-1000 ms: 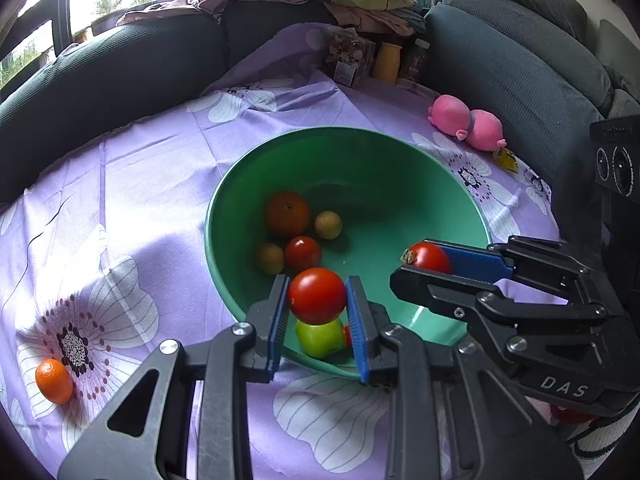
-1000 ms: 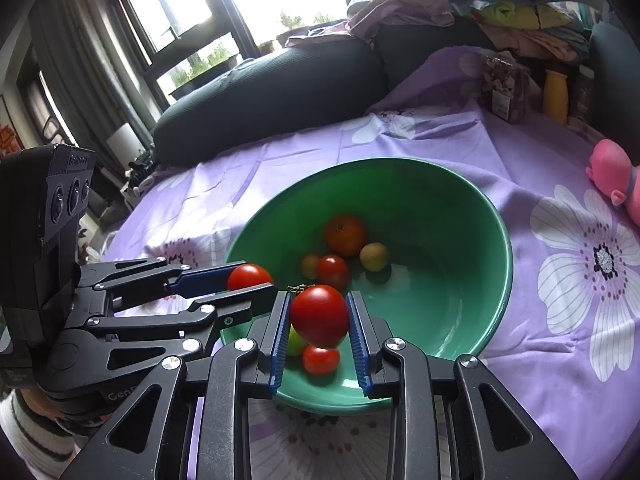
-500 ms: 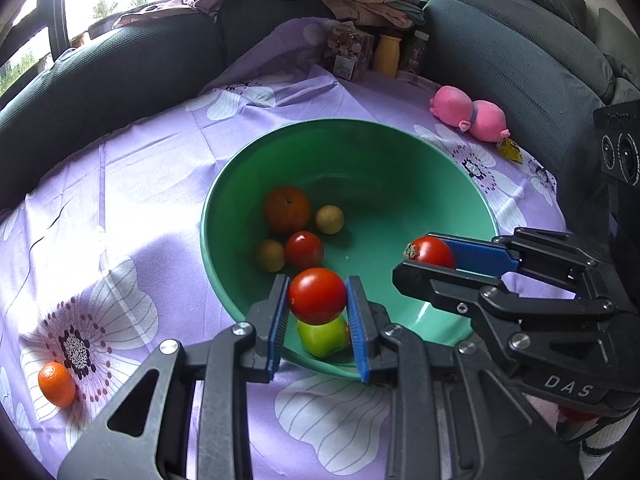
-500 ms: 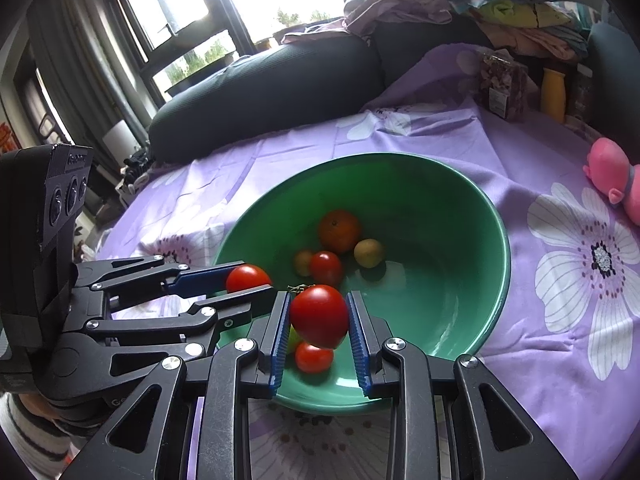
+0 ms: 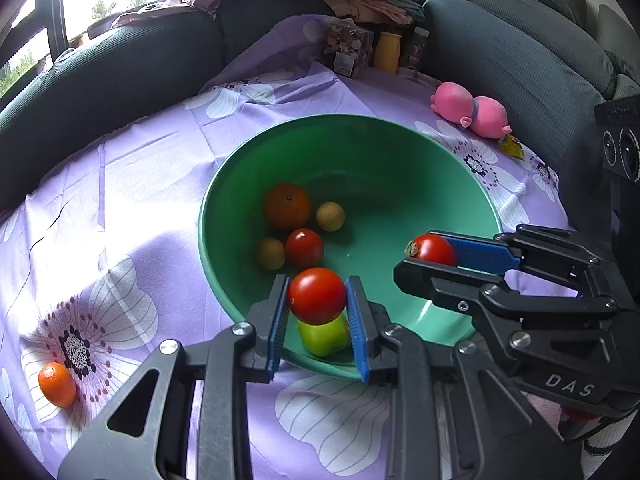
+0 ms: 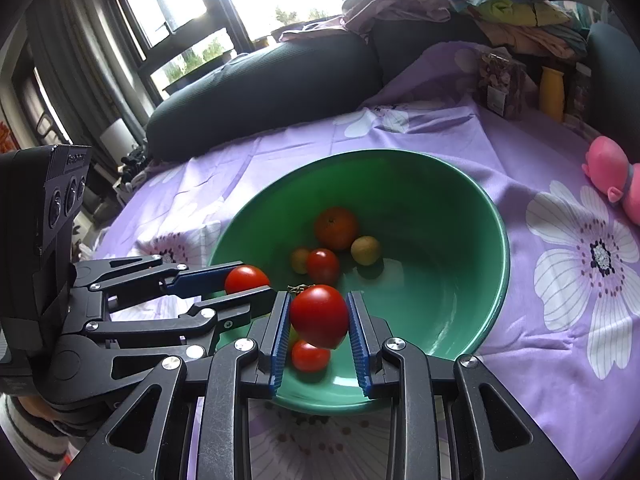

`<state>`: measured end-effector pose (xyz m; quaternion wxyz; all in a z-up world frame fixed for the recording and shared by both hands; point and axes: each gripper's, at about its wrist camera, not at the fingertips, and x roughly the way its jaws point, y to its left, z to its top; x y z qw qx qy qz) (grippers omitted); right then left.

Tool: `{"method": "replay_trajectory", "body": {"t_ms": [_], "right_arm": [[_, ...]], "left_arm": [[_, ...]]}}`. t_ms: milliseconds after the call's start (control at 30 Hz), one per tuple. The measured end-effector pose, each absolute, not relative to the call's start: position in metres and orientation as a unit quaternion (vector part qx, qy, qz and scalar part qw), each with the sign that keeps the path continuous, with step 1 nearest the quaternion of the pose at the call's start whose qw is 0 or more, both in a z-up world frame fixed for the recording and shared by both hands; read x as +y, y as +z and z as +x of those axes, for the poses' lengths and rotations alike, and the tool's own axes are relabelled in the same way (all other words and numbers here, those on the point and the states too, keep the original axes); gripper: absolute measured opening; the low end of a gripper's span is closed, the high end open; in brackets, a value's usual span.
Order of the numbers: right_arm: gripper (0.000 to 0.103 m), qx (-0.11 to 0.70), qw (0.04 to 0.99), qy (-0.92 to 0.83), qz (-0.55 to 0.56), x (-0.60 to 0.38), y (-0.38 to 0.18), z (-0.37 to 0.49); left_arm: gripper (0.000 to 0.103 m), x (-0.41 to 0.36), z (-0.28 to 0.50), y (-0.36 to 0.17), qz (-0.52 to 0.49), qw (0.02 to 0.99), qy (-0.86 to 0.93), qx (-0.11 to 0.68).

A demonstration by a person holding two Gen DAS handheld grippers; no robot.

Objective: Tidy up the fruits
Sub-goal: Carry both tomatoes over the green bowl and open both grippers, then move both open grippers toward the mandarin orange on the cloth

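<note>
Both grippers hang over the near rim of a green bowl (image 5: pixel 208 216) (image 6: pixel 500 248). My left gripper (image 5: pixel 317 285) (image 6: pixel 249 285) is shut on a red tomato (image 5: pixel 318 300) (image 6: pixel 245 278). My right gripper (image 6: pixel 318 298) (image 5: pixel 429 254) is shut on another red tomato (image 6: pixel 320 320) (image 5: pixel 434 249). In the bowl lie an orange (image 5: pixel 287 206) (image 6: pixel 336 227), a red tomato (image 5: pixel 305 248) (image 6: pixel 323 266), two small yellowish fruits (image 5: pixel 330 216) (image 5: pixel 270 253), a green fruit (image 5: pixel 324 336) and a small red tomato (image 6: pixel 310 357).
A small orange (image 5: pixel 57 384) lies on the purple flowered cloth (image 5: pixel 140 184) at the near left. A pink toy pig (image 5: pixel 470 109) sits at the far right, with jars and a yellow bottle (image 5: pixel 387 52) behind. Dark sofa cushions (image 5: pixel 100 68) ring the table.
</note>
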<state>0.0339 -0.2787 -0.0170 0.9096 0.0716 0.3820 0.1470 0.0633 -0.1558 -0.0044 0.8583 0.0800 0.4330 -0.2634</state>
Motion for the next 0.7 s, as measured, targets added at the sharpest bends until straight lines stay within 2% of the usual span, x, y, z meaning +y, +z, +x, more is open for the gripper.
{"method": "replay_trajectory", "body": {"t_ms": [367, 700], "right_arm": [[0.03, 0.384, 0.91, 0.141, 0.072, -0.281, -0.017, 0.033], [0.03, 0.378, 0.913, 0.137, 0.071, -0.278, -0.008, 0.023]], "left_arm": [[0.028, -0.153, 0.064, -0.005, 0.073, 0.859, -0.262, 0.434], [0.05, -0.144, 0.054, 0.009, 0.071, 0.87, -0.253, 0.417]]}}
